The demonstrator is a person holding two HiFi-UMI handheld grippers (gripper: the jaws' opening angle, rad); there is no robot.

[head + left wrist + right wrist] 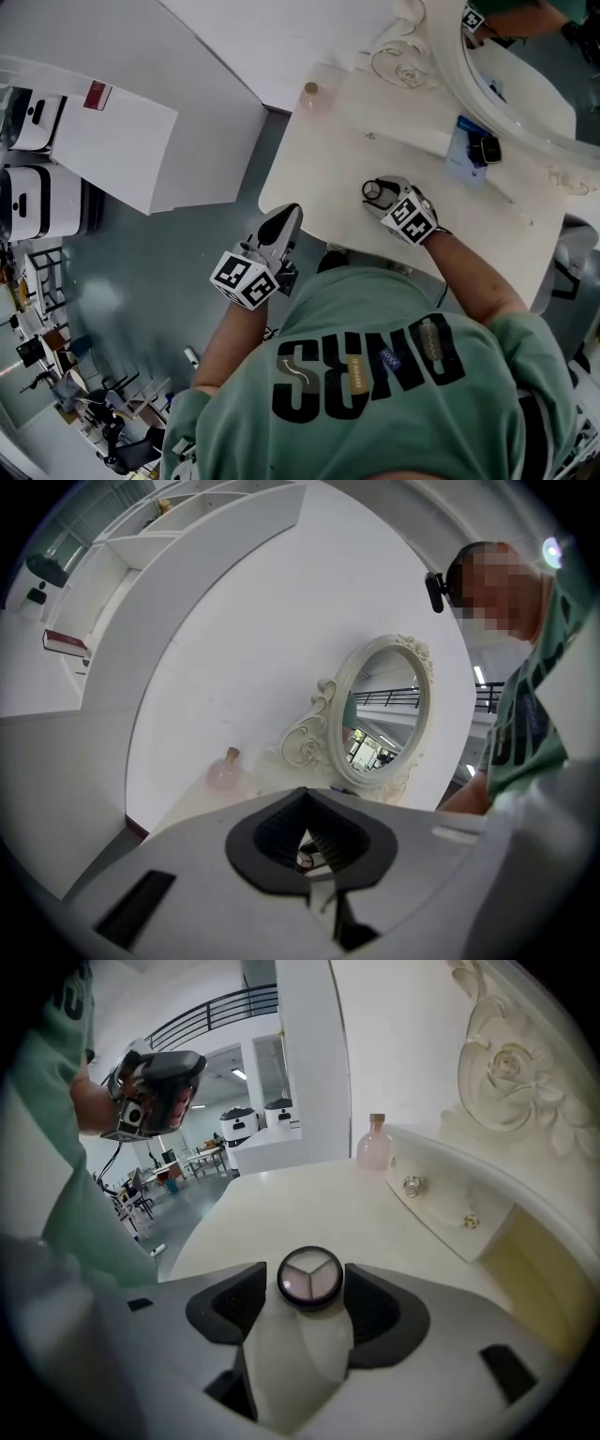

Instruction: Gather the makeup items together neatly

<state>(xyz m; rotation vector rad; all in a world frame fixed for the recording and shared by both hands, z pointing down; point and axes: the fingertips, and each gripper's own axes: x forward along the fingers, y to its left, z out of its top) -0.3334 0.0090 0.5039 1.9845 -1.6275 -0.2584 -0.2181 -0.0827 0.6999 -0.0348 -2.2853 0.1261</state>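
Note:
A round black compact (310, 1275) with three pale shades lies on the cream vanity top (281, 1204), between the jaws of my right gripper (309, 1296). The jaws stand open, with a thin gap showing at the left pad. From above, the compact (372, 189) and right gripper (382, 199) sit at the middle of the table's front. My left gripper (281, 225) is shut and empty, held in the air off the table's left front edge; its jaws (305, 829) meet. A pink perfume bottle (310, 91) stands at the far left corner.
An ornate oval mirror (511, 80) rises along the back right. A small blue box (464, 150) with a black item on it lies by the mirror's base. A raised ledge with drawer knobs (412, 1185) runs along the right. Grey floor lies left of the table.

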